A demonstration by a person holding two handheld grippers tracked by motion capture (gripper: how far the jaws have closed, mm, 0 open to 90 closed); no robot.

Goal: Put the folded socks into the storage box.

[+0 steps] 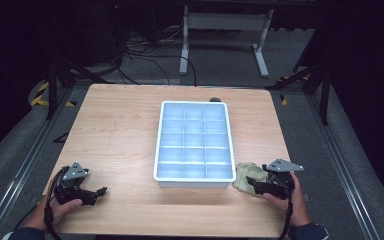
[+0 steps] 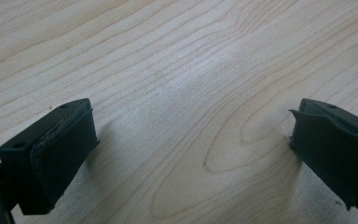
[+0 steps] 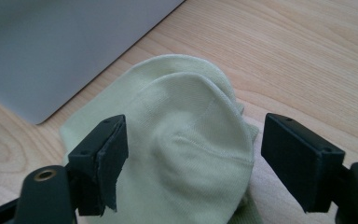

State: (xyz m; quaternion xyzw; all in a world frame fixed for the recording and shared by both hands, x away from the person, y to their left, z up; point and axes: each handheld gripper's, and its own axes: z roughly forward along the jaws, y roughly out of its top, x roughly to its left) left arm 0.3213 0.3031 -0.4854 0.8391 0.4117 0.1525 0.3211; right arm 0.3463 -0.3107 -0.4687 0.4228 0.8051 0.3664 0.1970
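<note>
Socks (image 3: 186, 140), pale green and bundled soft, sit on the table (image 1: 120, 130) just off the near right corner of the white divided tray (image 1: 193, 142), and you've got your right gripper (image 3: 191, 163) right over them. Jaws wide apart, one either side of the bundle, pads not pressing on the fabric, so nothing is held yet. From the high view the bundle (image 1: 247, 175) lies touching or very nearly touching the tray's wall; I can't call which.

Now the risks. Close from here and you may pinch only the top fold: the knit is loose and rounded, so a shallow bite could peel one layer up and leave the rest lying there. Go lower before you squeeze, I'd say. Watch that tray wall too; the near jaw is close to it, and a sideways nudge could shove the tray across the wood.

Your left gripper (image 1: 97, 192) rests far off at the near left of the table, jaws spread with bare wood between them, gripping nothing, so it can't steady the tray if it slides.
</note>
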